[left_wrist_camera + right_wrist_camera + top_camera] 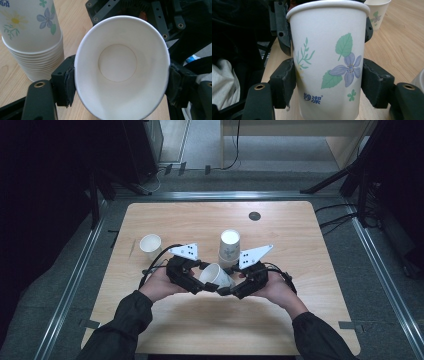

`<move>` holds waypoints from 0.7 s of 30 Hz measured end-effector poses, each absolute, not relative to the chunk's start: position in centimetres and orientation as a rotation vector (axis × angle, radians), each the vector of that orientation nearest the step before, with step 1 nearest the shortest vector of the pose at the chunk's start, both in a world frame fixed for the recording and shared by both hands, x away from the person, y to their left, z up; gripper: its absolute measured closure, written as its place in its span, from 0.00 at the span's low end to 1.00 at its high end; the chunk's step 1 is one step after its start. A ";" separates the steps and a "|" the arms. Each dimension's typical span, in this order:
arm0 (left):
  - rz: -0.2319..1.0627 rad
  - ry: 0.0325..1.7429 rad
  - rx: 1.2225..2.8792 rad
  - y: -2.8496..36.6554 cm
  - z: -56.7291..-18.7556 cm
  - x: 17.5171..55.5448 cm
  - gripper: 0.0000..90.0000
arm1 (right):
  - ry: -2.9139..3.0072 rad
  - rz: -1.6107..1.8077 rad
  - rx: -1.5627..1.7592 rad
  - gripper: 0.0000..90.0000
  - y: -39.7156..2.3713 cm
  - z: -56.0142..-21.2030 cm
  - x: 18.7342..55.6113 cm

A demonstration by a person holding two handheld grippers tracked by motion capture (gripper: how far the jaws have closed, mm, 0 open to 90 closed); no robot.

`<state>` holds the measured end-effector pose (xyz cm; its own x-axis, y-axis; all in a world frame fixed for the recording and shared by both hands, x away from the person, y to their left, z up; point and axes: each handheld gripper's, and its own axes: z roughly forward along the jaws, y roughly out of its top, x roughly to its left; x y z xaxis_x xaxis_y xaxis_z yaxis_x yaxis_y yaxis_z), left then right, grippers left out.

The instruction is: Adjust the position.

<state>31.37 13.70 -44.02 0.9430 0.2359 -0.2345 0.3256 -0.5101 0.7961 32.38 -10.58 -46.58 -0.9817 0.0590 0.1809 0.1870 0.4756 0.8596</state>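
Gripping: both tongs are clamped on one paper cup (217,275), held lying on its side above the table between the two hands.
Left gripper (192,282): its pads press the cup's rim from either side, squeezing the mouth into an oval; the left gripper view looks straight into the white inside down to the round bottom (117,63).
Right gripper (240,287): its pads (284,82) sit against the cup's printed wall on both sides, near the base end; the right gripper view shows a purple flower, green leaves and blue lettering between them.
Hands: the left hand (159,285) and right hand (276,287) come in from the bottom edge in dark sleeves, with the grippers' tips turned toward each other.
Cup stack (229,247): a stack of matching flowered cups stands upright just behind the held cup; the left gripper view shows its many nested rims (37,65).
Lone cup (150,245): stands upright, mouth up, to the left of the stack and apart from it.
Table (190,220): light wood with a small dark round disc (254,215) near its far edge.
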 end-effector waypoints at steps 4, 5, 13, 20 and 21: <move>-0.112 0.392 2.134 13.8 -43.9 31.3 0.27 | -2.589 -1.520 -0.226 0.34 -10.5 -46.6 32.4; -0.107 0.393 2.131 13.9 -43.8 31.3 0.27 | -2.597 -1.518 -0.232 0.32 -10.5 -46.6 32.3; -0.093 0.405 2.116 15.0 -43.0 31.5 0.27 | -2.648 -1.439 -0.253 0.25 -10.6 -47.2 32.3; -0.080 0.419 2.136 16.0 -42.6 31.6 0.27 | -2.740 -1.415 -0.304 0.24 -10.5 -48.0 32.0; -0.084 0.422 2.136 16.1 -42.5 31.6 0.27 | -2.747 -1.415 -0.325 0.24 -10.6 -48.1 32.0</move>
